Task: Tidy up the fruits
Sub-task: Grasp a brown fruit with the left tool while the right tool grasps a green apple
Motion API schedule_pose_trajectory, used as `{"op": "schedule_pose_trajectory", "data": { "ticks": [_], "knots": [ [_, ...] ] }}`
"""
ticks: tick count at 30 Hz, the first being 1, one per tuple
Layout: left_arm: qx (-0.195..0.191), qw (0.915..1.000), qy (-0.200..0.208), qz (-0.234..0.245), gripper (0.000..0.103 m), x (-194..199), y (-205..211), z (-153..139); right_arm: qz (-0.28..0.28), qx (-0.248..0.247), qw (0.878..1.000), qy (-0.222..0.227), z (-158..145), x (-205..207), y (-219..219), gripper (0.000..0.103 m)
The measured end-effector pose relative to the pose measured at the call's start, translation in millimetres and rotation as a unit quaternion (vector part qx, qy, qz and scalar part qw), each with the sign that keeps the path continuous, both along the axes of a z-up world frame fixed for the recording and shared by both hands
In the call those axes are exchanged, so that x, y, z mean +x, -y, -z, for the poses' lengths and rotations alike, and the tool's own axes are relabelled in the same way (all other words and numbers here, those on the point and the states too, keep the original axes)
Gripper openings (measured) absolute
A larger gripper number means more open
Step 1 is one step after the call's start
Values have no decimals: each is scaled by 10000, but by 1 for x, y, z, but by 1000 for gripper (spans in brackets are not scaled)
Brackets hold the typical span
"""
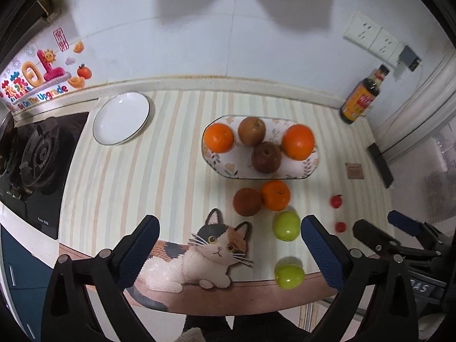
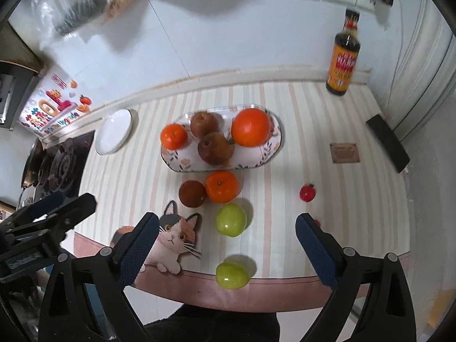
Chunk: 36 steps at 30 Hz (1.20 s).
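Both the left tool (image 1: 228,245) and right tool (image 2: 226,242) stand wide and empty above the bench (image 2: 313,131); risk noted: the nearest green fruit (image 2: 232,275), at the bench edge, may roll off if nudged.

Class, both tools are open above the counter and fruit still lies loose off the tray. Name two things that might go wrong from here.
1. The near green apple sits at the counter's front edge; a nudge from the right tool may roll it off.
2. The floral tray already holds four fruits, so adding the loose orange might knock one out.
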<state>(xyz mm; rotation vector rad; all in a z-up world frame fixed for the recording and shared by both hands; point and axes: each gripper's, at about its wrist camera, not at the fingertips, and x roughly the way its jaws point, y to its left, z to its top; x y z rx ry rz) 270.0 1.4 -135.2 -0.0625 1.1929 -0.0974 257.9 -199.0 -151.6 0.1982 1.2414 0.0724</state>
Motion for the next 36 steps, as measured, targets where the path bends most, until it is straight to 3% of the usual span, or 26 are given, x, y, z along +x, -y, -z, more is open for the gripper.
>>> {"op": "schedule_pose_trajectory", "data": {
  "ticks": [8,14,16,25,26,30,36],
  "knots": [
    [403,9961,-781,-90,102,31,4,81,115,496,9926,-1103,127,33,-3,96],
    [455,9902,-1318,-78,102,50,13,132,334,784,9838,-1580,193,44,-7,70],
    [400,9886,-1451,-41,102,58,16,145,305,830,9826,-1635,202,44,-8,59],
    [150,9855,-1617,485,102,81,38,180,228,798,9812,-1744,206,30,6,59],
    [55,9852,-1625,550,97,82,40,182,230,811,9807,-1766,207,30,8,59],
    [-321,9813,-1727,794,55,84,48,191,220,839,9795,-1818,206,31,10,59],
    [-160,9820,-1668,870,53,77,48,188,169,815,9786,-1880,205,33,13,59]
  ]
}}
